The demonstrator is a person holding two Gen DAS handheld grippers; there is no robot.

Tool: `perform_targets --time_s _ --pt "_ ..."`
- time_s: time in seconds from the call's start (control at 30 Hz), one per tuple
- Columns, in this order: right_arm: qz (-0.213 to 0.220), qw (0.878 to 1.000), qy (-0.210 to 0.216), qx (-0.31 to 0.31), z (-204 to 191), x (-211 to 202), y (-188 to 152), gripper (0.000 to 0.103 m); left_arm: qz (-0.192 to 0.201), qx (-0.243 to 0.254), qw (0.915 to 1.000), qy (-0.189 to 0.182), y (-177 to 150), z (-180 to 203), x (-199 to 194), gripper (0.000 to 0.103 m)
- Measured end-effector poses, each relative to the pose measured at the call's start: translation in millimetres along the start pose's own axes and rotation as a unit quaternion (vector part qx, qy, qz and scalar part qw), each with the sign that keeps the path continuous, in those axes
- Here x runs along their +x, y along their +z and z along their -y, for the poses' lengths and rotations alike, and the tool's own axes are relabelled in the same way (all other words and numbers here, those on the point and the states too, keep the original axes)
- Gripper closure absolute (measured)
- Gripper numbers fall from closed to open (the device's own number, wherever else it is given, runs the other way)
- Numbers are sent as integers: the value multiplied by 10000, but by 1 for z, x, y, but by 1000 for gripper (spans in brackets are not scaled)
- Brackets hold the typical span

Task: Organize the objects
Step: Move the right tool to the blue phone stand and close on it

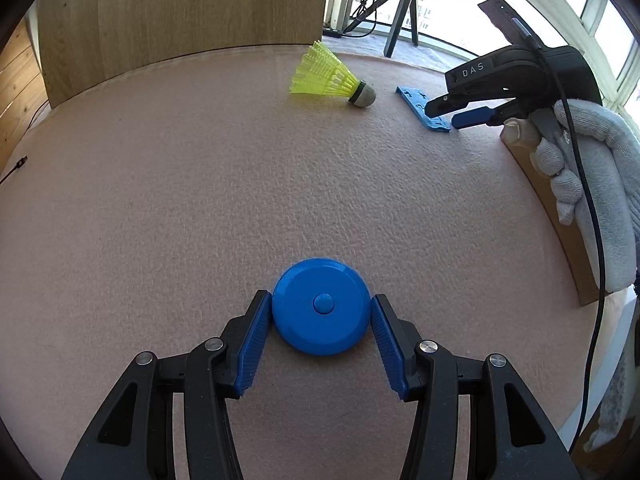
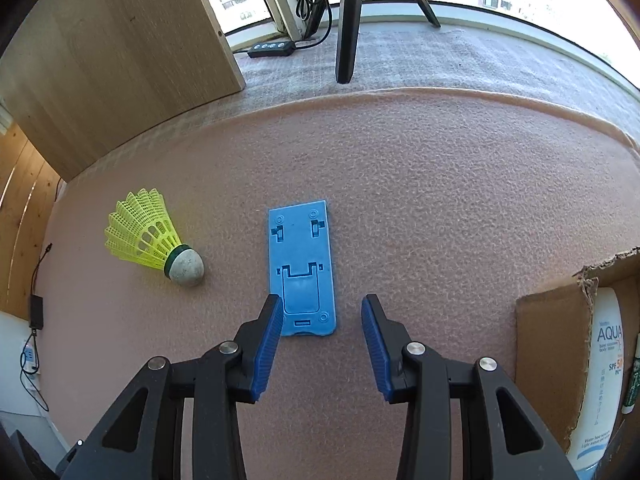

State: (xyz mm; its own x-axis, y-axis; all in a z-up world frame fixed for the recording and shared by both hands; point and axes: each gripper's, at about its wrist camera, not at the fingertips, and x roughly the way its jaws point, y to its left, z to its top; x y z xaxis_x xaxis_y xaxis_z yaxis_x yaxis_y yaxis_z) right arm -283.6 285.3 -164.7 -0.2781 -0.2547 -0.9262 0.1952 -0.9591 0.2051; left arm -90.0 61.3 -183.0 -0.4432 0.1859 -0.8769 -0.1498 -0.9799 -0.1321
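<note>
Three loose things lie on the pink desk (image 1: 160, 200): one round blue disc (image 1: 321, 307), one yellow shuttlecock (image 1: 332, 78) and one flat blue plate (image 2: 302, 266). One cardboard box (image 2: 552, 360) at the right edge of the right wrist view holds one white sunscreen bottle (image 2: 600, 380). The left tongs (image 1: 320, 316) are clenched on the disc at lower centre, a pad pressing each side. The right tongs (image 2: 318, 320), in a gloved hand (image 1: 592, 184), stand released and half spread over the plate's near end, their left pad overlapping its corner; whether it touches cannot be told.
</note>
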Motion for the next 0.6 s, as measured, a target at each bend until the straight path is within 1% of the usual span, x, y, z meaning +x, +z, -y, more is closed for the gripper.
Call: perform_targets --time_s 0.23,0.47,0.6 --pt "58 9996 -247 -151 -13 11 20 58 10 52 10000 35 -2 2 -1 49" --pt "64 9942 -785 -731 -38 23 25 58 -1 35 10000 -5 -2 2 -3 49" --pt "67 9933 -829 -801 -40 23 24 58 1 43 10000 5 -2 2 -3 49"
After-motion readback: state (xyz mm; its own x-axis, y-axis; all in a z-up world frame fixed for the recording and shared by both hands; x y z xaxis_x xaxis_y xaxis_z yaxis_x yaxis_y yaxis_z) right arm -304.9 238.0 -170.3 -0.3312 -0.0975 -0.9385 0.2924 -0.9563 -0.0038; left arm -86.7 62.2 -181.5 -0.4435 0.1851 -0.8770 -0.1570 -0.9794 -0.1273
